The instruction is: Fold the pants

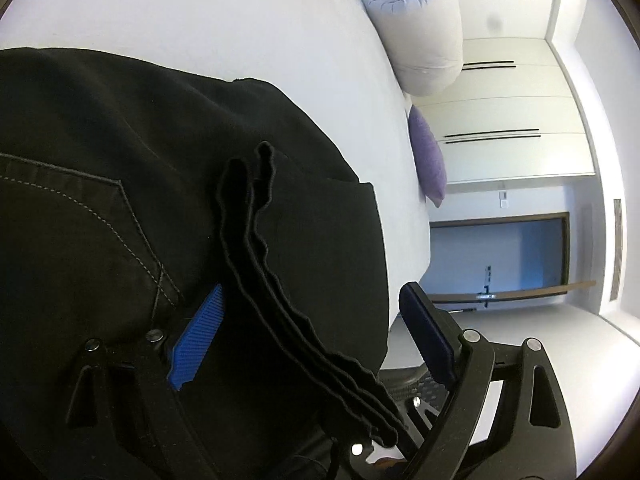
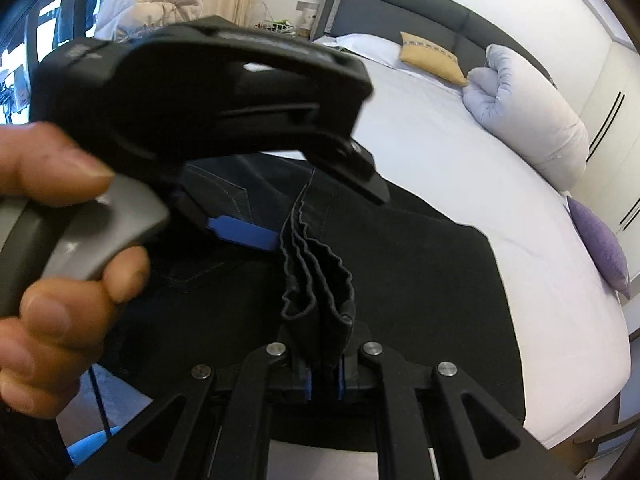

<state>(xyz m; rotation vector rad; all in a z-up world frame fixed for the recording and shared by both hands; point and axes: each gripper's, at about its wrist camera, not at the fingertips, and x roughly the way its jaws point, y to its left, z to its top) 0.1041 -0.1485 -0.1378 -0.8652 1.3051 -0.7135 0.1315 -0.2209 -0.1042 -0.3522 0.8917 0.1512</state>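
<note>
White sheeting covers the wide bed [image 2: 420, 152] that fills both views, and the black pants [image 2: 400, 272] lie spread on it near its edge. Closest in, the right gripper [image 2: 324, 376] has its blue-padded jaws pinched tight on a bunched, wavy hem of the pants, the folded cloth rising straight out from between the pads. Just beyond that hem, the left gripper [image 1: 312, 332] stands with its jaws wide apart: the ribbed blue pad [image 1: 198, 344] of one finger rests against the dark cloth beside a stitched pocket, the other finger hangs clear past the edge of the bed, and the wavy hem runs between them without being pressed. A person's hand [image 2: 52, 248] grips the grey handle of that left gripper.

Farther from the pants, a rolled pale-grey duvet [image 2: 528, 120] sits on the bed, with a tan cushion [image 2: 432, 58] toward the dark padded headboard [image 2: 400, 8] and a small purple cushion [image 2: 600, 244] at the bed's side. White wardrobe doors [image 1: 508, 116] stand behind the duvet.
</note>
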